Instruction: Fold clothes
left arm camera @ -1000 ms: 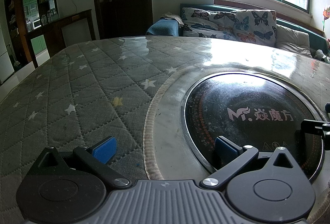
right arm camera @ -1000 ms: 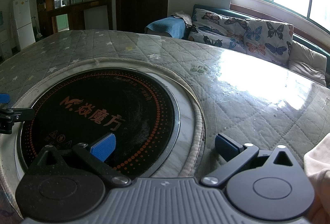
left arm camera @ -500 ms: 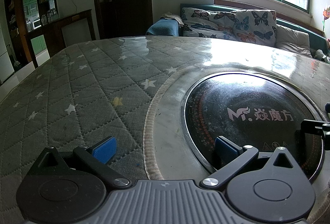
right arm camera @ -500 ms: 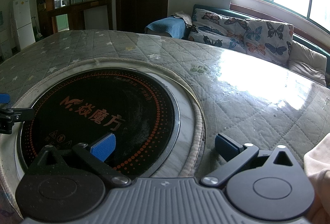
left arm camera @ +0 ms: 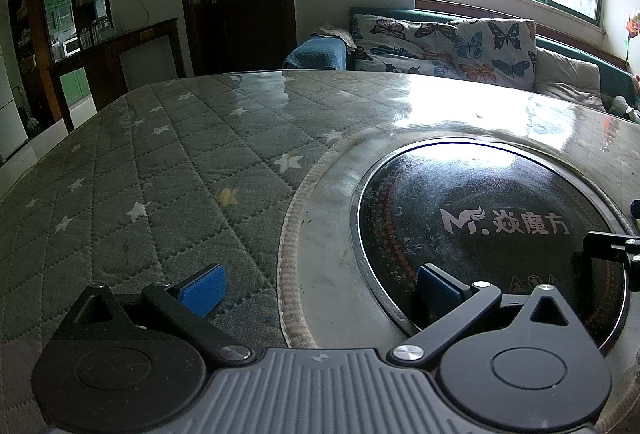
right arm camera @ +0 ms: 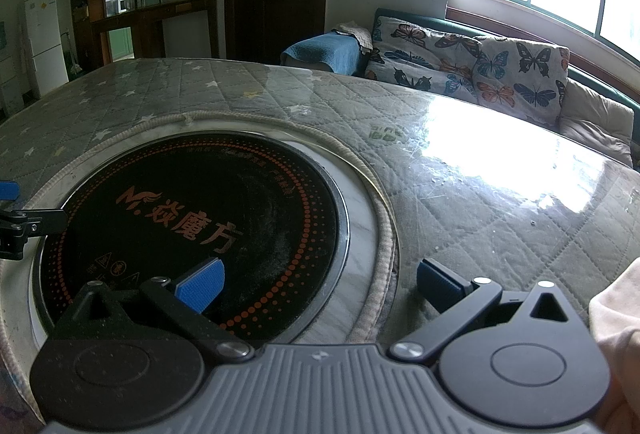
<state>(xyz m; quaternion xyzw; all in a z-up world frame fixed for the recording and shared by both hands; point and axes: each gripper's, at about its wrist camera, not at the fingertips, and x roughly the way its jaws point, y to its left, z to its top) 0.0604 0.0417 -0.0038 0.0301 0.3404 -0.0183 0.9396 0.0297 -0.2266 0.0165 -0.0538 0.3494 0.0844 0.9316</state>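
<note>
Both grippers hover open and empty over the table, and the pale garment (right arm camera: 616, 318) lies at its near right edge, just beside the right gripper (right arm camera: 318, 284), well apart from the left gripper (left arm camera: 318, 288).

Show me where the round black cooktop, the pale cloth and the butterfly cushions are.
round black cooktop (right arm camera: 192, 218): right wrist view, on its printed glass centre.
pale cloth (right arm camera: 616, 306): right wrist view, on the fold at the lower right edge.
butterfly cushions (left arm camera: 472, 46): left wrist view, on the patterned front of the sofa cushions.
</note>
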